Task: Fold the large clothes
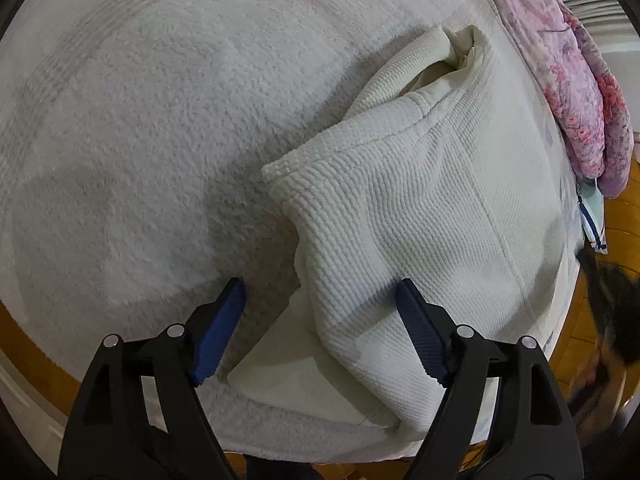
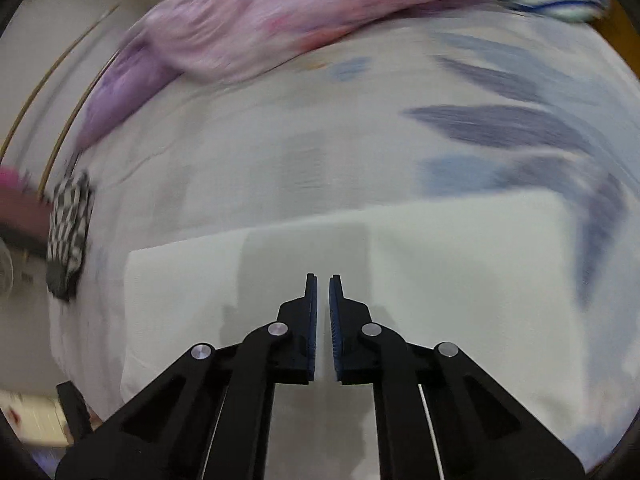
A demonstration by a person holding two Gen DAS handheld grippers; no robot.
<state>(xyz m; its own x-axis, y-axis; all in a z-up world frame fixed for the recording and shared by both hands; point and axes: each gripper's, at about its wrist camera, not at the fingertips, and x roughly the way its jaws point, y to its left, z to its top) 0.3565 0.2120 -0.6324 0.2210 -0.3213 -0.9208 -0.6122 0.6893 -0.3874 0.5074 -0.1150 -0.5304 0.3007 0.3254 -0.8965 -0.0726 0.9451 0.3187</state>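
Two grippers work over one bed. The left gripper (image 1: 320, 320) stands with its jaws wide and nothing pinched; the folded edge of the white knitted garment (image 1: 404, 208) lies between its fingers, nearer the right-hand pad, with the smooth cream lining (image 1: 288, 372) showing just below that fold. Beyond the left-hand finger is only the fluffy white blanket (image 1: 140, 120) that the garment rests on. The right gripper (image 2: 323, 320) has its jaws nearly together, a thin gap left, and nothing in them; straight ahead of its fingertips lies a flat white panel of cloth (image 2: 440, 272) on the leaf-printed sheet (image 2: 500, 128), with a pink flowered quilt (image 2: 280, 20) far beyond. That view is smeared, so whether the panel is part of the same garment I cannot tell.

The likely trouble: if the left jaws close here, they may catch only the top knitted layer and leave the lining behind, so the fold would peel apart when lifted. They could also pinch blanket pile along with the cloth. The right gripper, empty, steadies nothing, so the bundle may drag.
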